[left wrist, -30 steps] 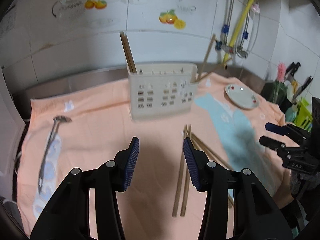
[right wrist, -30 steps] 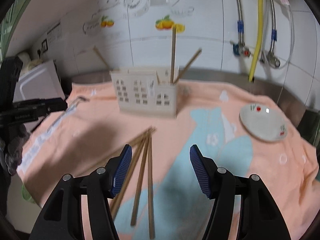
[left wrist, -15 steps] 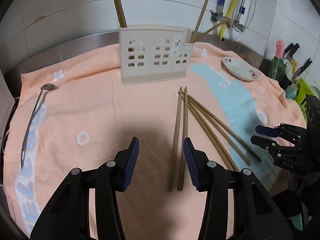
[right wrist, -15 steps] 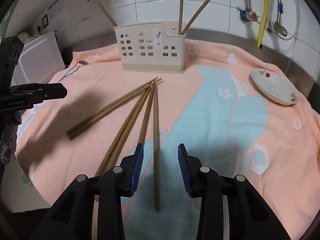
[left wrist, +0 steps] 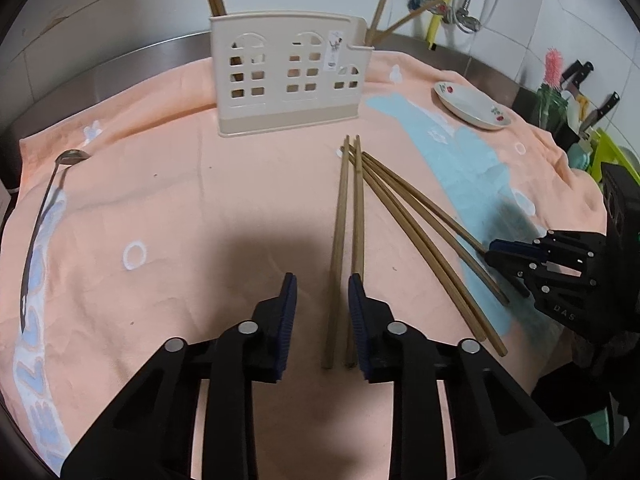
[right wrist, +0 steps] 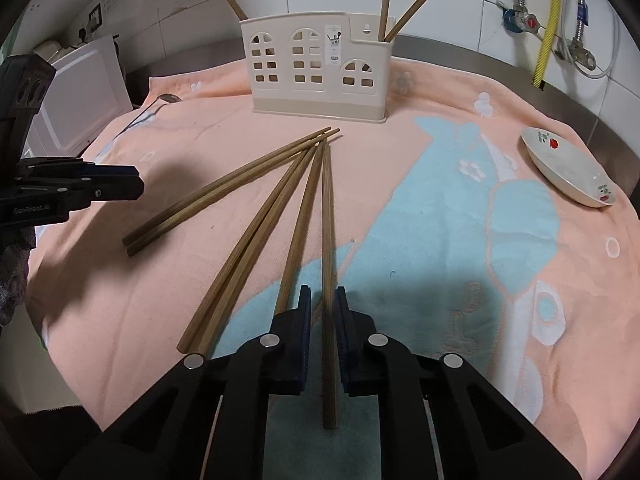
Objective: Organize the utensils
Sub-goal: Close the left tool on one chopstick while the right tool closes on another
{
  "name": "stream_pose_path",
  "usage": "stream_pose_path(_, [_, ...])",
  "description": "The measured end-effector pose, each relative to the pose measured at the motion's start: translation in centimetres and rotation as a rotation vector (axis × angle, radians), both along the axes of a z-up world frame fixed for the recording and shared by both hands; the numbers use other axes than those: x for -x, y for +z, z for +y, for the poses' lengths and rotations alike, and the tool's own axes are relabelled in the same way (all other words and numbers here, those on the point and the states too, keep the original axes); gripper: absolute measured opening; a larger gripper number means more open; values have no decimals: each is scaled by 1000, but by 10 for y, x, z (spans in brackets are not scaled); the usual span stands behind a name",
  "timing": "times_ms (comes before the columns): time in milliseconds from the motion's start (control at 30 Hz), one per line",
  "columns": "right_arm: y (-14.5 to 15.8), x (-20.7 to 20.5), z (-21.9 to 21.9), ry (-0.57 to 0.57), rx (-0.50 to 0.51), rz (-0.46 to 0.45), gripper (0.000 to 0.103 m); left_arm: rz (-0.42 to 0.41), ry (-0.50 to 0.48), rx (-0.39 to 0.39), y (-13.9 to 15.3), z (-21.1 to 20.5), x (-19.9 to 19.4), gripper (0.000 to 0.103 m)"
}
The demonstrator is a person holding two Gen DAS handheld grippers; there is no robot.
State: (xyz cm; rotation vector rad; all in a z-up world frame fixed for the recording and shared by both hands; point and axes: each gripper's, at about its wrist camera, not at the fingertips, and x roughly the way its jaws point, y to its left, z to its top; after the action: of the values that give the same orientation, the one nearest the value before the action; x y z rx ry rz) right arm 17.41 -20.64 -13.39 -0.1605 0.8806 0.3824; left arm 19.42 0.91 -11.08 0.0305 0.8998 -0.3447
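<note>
Near the towel's point(right wrist: 460, 216) front edge, the right gripper point(right wrist: 322, 300) is closing on the rightmost chopstick point(right wrist: 327, 240), apparently pinching it lengthwise between its fingers, while the left gripper point(left wrist: 321, 292), narrowing but unclamped, is straddling a parallel pair point(left wrist: 348, 232).

Cloth point(left wrist: 168, 200) showing peach ground with a pale blue patch and white motifs; holder point(left wrist: 288, 76) showing cream with window cut-outs; chopsticks point(right wrist: 264, 232) showing brown; dish point(right wrist: 568, 176) showing white with red flowers; gripper pads point(left wrist: 288, 320) showing dark blue.
</note>
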Motion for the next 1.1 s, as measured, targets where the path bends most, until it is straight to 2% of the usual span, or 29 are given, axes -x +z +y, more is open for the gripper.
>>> stream_pose_path(67, [0,-1,-2,-5,4,5,7,4,-10,0,-1,-4,-2,24])
stream_pose_path(233, [-3,-2,-3,-8,1,14,7,27,-33,-25,-7,-13,-10,23])
stream_pose_path(500, [-5,-1,-5,-10,-12,17,7,72,-40,-41,-19,-20,-27,14])
stream_pose_path(1100, [-6,-1,-4,-11,-19,14,7,110,-53,-76,-31,-29,-38,12])
